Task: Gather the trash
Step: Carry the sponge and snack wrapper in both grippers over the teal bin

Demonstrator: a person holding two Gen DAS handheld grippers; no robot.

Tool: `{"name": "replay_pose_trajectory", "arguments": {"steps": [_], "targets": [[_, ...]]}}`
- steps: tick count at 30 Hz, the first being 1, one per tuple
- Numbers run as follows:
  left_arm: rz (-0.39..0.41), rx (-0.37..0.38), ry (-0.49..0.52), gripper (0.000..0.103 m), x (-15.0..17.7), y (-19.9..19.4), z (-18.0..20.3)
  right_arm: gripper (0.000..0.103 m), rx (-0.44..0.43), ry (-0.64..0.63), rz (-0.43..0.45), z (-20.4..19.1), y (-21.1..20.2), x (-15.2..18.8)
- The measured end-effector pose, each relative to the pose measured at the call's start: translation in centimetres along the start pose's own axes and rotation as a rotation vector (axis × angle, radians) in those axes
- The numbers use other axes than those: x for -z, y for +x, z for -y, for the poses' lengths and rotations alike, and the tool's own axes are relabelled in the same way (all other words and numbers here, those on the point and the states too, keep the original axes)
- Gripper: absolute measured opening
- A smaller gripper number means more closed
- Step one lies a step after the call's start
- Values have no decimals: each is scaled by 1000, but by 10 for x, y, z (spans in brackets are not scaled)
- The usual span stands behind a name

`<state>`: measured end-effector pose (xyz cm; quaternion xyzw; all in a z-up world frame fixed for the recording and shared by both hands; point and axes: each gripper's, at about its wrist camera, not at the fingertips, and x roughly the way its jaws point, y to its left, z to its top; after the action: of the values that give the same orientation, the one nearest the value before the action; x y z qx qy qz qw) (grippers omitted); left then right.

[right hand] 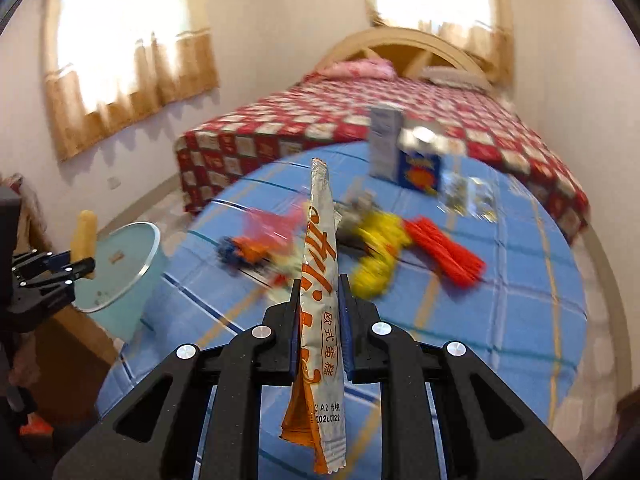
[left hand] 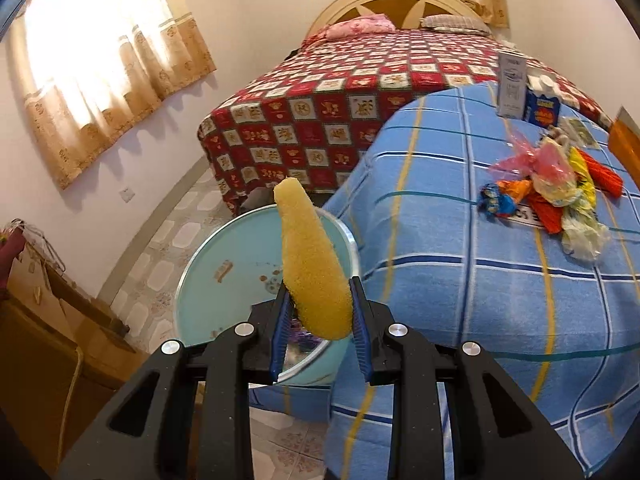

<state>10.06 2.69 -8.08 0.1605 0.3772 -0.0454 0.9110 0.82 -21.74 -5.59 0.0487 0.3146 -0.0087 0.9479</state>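
A: What is seen nearest in the left wrist view?

B: The left gripper point(left hand: 320, 312) is seen clamped on a yellow sponge point(left hand: 312, 264), which is held upright between the blue pads. Just behind it a pale blue bin point(left hand: 224, 280) is found on the tiled floor, close against the edge of the table; small scraps are visible inside the bin.

A: And the right gripper?

B: The right gripper point(right hand: 320, 320) is narrowed onto an orange and white wrapper point(right hand: 320, 280). The wrapper is pinched near its middle, with one end standing above the pads and the other hanging below them, clear of the table.

A: Where is the remaining trash found?

B: A loose pile of wrappers point(left hand: 552, 196) is left on the blue checked tablecloth point(left hand: 440, 260), beyond the held wrapper. Pink, yellow, orange and red pieces can be made out, though the right wrist view is blurred. Farther back on the cloth, a white carton point(left hand: 511, 84) and a blue box point(left hand: 542, 108) are stood side by side, touching or nearly so.

A: And behind the table?

B: A bed point(left hand: 320, 112) with a red patterned cover is seen, with curtained windows behind it.
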Motion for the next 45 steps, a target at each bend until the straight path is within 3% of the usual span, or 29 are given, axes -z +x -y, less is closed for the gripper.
{"name": "replay_pose_trajectory", "arguments": {"steps": [16,35,45], "targets": [[-106,-121,-71,28,13,29,-66,17,-222,-183,-69,-110,84,-44],[-146,-186,-151,28,19,46,-117,17,-296,-319,-117,-194,142,-60],[-147,-197,-172,28,19,48,-128,17,-310,-355,-138,-218,158,-60]]}}
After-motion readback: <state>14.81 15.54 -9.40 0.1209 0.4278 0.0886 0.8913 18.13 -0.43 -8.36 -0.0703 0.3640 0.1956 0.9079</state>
